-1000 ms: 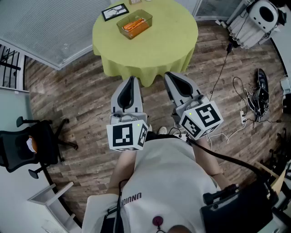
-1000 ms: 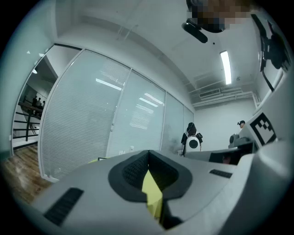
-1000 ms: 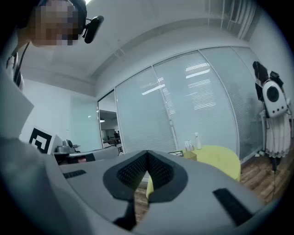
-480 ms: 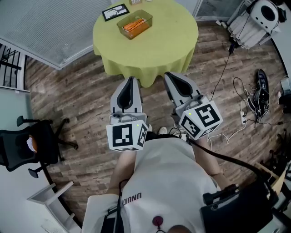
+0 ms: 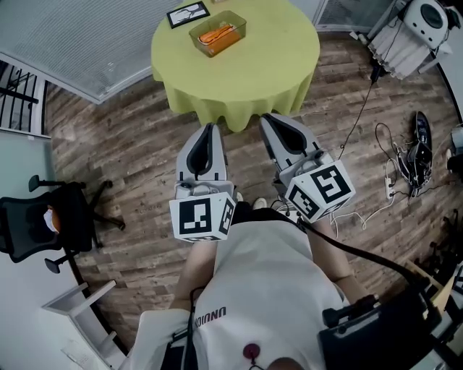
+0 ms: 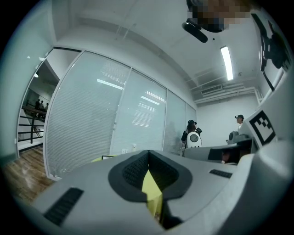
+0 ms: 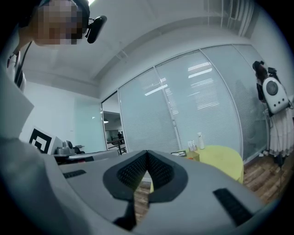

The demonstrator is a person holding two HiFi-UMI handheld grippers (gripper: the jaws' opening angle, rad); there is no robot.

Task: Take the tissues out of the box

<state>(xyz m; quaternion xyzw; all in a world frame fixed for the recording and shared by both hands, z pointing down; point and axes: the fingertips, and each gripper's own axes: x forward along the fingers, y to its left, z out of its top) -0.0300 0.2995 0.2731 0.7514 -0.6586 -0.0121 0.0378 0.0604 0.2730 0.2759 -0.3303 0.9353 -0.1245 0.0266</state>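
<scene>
- the left hand-held gripper [image 5: 209, 128] has its jaws pressed together with nothing between them; the right hand-held gripper [image 5: 269, 119] is the same, tips meeting and empty
- both are held over the wood floor [image 5: 130, 152], short of the worktop's near edge
- a clear box [image 5: 217, 32] sits near the far edge of the round, yellow-draped worktop [image 5: 253, 72]; orange contents show, tissues cannot be made out
- a framed card [image 5: 188, 14] lies just left of it; the worktop's far edge is cut off
- in both gripper views the gripper bodies hide most of the worktop
</scene>
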